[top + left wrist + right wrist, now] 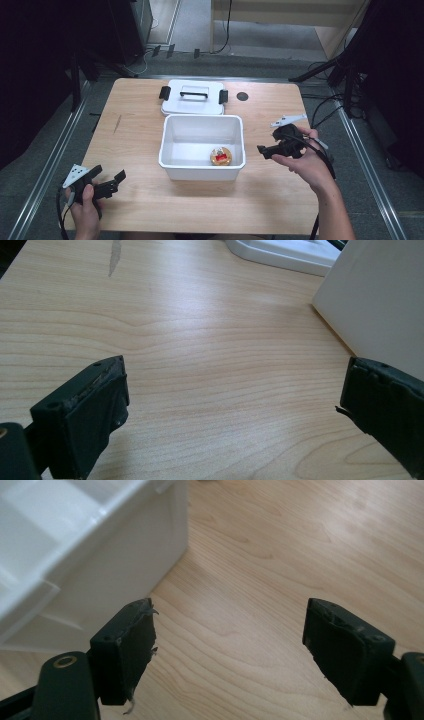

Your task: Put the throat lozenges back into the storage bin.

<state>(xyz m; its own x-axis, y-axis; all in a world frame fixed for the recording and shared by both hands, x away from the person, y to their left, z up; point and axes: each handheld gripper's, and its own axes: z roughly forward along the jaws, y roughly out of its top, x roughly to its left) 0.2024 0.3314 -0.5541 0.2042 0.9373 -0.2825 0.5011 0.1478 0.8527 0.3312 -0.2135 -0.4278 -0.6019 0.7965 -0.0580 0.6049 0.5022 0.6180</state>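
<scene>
A white plastic bin [202,170] stands open at the table's middle, with a small round orange and red item [221,157] on its floor near the right front corner. Its white lid [193,97], with black latches and a handle, lies flat just behind it. My left gripper [111,183] is held low at the front left, open and empty, pointing toward the bin's wall [385,300]. My right gripper [264,149] hovers just right of the bin [75,545], jaws wide apart with bare wood between them [227,645].
The wooden table [135,135] has a faint grey streak [118,123] at the left and a dark round hole [242,96] at the back right. Cables and black stands lie on the floor around the table's back and right sides.
</scene>
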